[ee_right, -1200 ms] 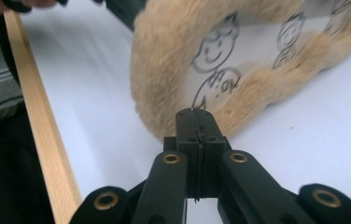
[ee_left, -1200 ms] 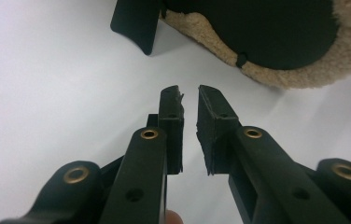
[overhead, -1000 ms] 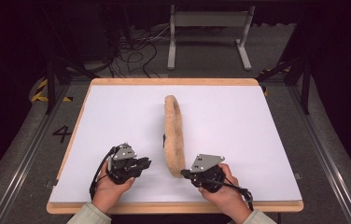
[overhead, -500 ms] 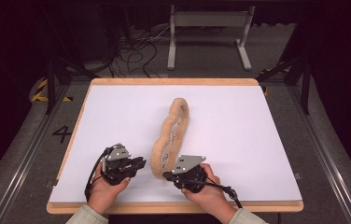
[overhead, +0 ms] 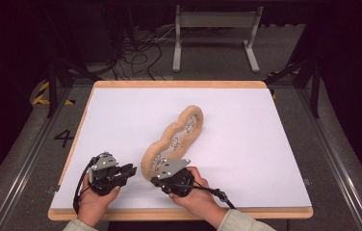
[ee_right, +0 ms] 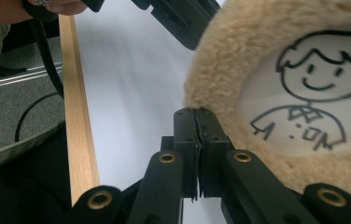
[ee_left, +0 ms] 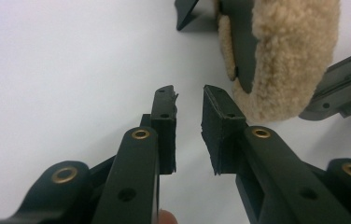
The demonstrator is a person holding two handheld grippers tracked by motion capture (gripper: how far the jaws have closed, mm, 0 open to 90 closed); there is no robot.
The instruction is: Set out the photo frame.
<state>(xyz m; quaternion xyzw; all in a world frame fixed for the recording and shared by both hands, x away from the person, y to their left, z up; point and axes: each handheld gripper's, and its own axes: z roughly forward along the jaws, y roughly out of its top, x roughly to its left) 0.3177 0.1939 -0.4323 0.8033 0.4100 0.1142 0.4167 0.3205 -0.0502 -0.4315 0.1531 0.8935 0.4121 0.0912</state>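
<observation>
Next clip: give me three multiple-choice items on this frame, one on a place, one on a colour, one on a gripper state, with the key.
1. Where does the tan fleecy wavy-edged mat lie?
A. on the white tabletop
B. on the floor
C. on the metal stand

2. What colour is the mat's fleecy rim?
A. blue
B. tan
C. red

3. How are the left gripper's jaws?
A. clamped on the mat
B. apart, holding nothing
C. shut on a cable

Key: 1 A, it rests on the white surface; 2 B, the tan pile shows in both gripper views; 3 B, white table shows through the gap.
</observation>
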